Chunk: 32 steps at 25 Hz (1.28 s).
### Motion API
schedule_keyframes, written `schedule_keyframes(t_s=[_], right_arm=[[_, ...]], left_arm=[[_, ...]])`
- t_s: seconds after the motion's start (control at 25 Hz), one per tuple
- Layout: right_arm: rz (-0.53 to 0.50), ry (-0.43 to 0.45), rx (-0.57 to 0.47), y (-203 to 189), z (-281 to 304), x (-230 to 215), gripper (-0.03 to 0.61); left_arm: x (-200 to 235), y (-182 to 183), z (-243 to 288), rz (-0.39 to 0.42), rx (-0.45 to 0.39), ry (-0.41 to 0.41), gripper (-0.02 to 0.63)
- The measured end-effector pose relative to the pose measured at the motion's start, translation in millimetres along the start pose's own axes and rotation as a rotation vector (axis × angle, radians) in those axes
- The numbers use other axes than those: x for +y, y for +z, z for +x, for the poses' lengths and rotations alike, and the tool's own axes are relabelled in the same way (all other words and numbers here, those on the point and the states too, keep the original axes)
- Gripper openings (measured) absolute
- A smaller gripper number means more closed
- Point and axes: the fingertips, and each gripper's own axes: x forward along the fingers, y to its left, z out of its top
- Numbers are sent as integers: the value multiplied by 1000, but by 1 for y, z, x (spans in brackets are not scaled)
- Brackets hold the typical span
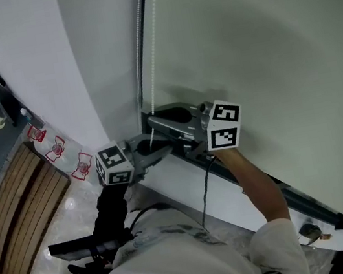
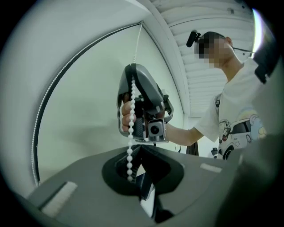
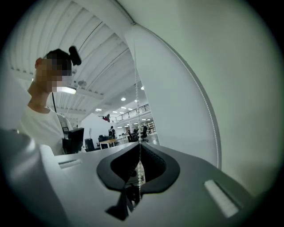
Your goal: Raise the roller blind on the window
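The pale roller blind point(image 1: 261, 51) covers the window, and its white bead chain point(image 1: 141, 40) hangs along the left edge. Both grippers point level at the chain from opposite sides. My right gripper point(image 1: 153, 122) is the higher one and is shut on the bead chain point(image 3: 140, 133), which runs straight into the seam of the right gripper point(image 3: 140, 149). Just below, my left gripper point(image 1: 163, 152) has closed jaws. The bead chain point(image 2: 130, 146) drops slightly wavy from the right gripper point(image 2: 142, 106) into the left gripper point(image 2: 140, 148).
A white window sill point(image 1: 186, 183) runs below the blind, with a dark frame rail point(image 1: 301, 199) along it. A black cable point(image 1: 204, 193) trails from the right gripper. Wooden slats point(image 1: 20, 212) lie on the floor far left, beside a white wall point(image 1: 45, 57).
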Motion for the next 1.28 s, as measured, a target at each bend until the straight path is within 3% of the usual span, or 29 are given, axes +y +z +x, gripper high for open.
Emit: schedule_keyframes(t_s=[0.04,0.12,0.2,0.76,1.28], right_arm=[[-36,-13,13,1,0,-1,16],[-77,-18,29,9,1,-2,158],[-73,-13,-6,31,3,-4,172],[-336,24,-157,211,14,16,163],[-384,39,-191,248,14,28,102]], left_arm=[[-1,0,1,1,-1,-2,-3],[-3,0,2,2,-1,-5,-3],[-3,0,2,-2,-3,-9,-3],[-2,-5,3,-13,1,-4,-3],[-2,-7,3,-19,4,-3,-3]])
